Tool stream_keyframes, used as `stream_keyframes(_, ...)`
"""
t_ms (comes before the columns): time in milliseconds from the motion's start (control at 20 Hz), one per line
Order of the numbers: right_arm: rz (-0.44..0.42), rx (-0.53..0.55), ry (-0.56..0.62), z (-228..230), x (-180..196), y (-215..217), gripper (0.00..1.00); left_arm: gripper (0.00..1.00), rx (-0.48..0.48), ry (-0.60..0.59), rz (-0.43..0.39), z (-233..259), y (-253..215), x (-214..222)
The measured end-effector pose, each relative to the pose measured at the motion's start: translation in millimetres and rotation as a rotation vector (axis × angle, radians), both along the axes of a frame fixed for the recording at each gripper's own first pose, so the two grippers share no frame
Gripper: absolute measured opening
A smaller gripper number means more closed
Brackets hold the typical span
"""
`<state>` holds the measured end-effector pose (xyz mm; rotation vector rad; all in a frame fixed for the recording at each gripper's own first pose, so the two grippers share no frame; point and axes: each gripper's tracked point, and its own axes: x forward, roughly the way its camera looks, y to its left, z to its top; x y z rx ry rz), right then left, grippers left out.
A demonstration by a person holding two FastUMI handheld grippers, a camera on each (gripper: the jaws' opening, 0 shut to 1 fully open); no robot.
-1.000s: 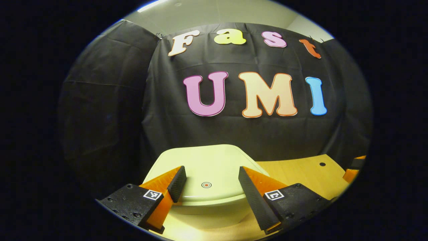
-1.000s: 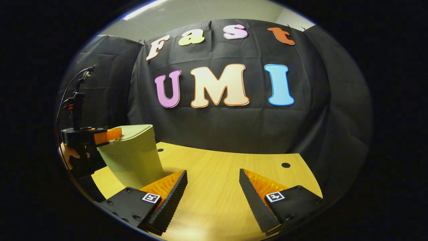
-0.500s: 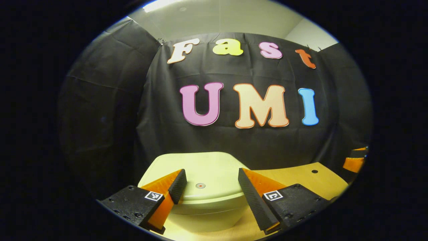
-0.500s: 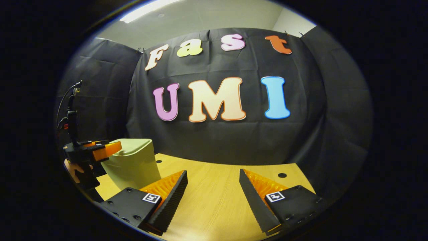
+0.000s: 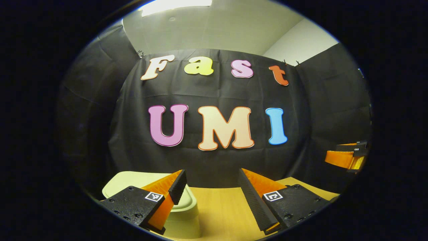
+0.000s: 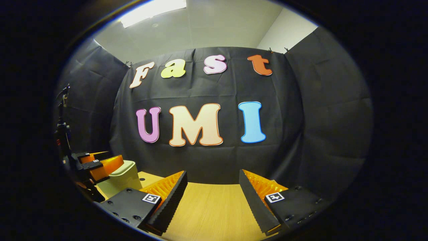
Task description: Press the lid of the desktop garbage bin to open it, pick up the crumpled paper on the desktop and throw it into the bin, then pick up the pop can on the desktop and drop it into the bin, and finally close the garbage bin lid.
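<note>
Backdrop: black cloth wall hangs behind a wooden table, pale ceiling above.
Left gripper: fingers spread wide, nothing between them, raised above the table.
Garbage bin: pale green, lid down, below and behind the left gripper's left finger; in the right gripper view it stands far left, just beside the left gripper.
Right gripper: fingers spread apart, bare table between and ahead of them.

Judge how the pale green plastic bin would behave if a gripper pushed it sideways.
The pale green plastic bin looks hollow and smooth, so probably light. On the smooth wooden tabletop it would likely slide. It stands taller than wide, so a high push might tip it.
</note>
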<state>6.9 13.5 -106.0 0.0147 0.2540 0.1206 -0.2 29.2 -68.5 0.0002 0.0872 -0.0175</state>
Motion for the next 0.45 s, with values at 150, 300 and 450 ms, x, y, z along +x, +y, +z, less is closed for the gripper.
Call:
stream_keyframes(150,-0.030,-0.013,-0.042,18.2,1.7,-12.9,0.98,0.93,-0.016,0.007,-0.055,-0.1,-23.8,3.1)
stream_keyframes(300,-0.044,-0.014,-0.072,30.6,1.5,-17.6,0.98,0.93,-0.027,0.014,-0.097,0.3,-42.8,6.5)
stream_keyframes(450,-0.057,-0.013,-0.090,39.3,-0.5,-21.4,0.98,0.93,-0.038,0.000,-0.135,5.9,-59.3,6.2)
